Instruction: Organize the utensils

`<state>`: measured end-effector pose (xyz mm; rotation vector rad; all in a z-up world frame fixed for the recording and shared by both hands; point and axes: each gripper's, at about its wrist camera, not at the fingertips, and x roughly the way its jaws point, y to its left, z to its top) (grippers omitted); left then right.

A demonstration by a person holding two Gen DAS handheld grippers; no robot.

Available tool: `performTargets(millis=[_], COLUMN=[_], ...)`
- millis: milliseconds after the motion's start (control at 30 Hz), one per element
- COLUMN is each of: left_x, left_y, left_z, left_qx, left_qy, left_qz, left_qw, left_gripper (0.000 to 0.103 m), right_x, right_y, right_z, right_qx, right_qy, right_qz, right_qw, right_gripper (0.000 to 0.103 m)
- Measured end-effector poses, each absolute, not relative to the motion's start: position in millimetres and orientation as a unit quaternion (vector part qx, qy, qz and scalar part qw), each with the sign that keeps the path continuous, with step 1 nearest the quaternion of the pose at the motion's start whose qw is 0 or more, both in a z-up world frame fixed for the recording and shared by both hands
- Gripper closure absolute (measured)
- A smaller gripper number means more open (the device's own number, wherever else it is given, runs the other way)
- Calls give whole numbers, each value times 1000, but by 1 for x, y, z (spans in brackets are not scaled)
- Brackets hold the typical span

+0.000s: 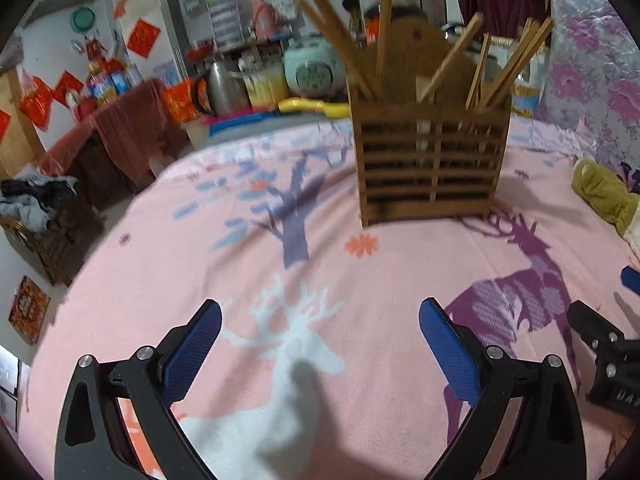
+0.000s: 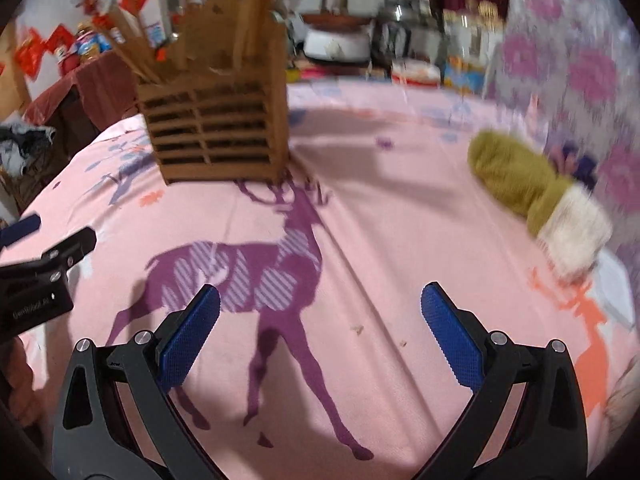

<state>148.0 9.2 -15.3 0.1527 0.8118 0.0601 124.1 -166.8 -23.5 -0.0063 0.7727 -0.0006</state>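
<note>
- Holder (image 1: 430,160) of slatted wood stands upright on the pink deer-print sheet (image 1: 360,280), ahead of both grippers and well apart from each.
- Chopsticks (image 1: 508,64) stand in it, long axes near vertical and fanned outward at the top (all blurred; a count is not possible).
- From the left gripper (image 1: 320,354) the holder lies ahead and slightly to the right; from the right gripper (image 2: 320,338) it lies ahead and to the left (image 2: 218,120).
- Neither arm looks clearly nearer; my guess is the left one is better lined up with it.
- Left gripper: jaws spread wide, blue pads (image 1: 192,354) empty, touching nothing.
- Right gripper: likewise wide apart, pads (image 2: 188,340) empty, hovering above the purple deer print (image 2: 276,264).
- No loose utensil shows on the sheet, so the task looks to be either finished or not begun.
- Olive plush item (image 2: 516,176) lies on the right, well clear of the holder (not a utensil).
</note>
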Motion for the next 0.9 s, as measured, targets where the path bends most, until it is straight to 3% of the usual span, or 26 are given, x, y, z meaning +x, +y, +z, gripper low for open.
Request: performTargets(millis=[367,900], left_x=[121,110], left_y=[12,9], left_z=[31,42], left_qx=[58,69], left_qy=[323,298], left_qz=[46,52], left_qw=[943,951], left_gripper=[6,6], right_x=[88,79], right_y=[-174,-173], right_z=[32,37], right_qx=[3,17], right_qy=[249,231], right_qz=[-24,-11], right_qw=[968,973], right_gripper=[6,6])
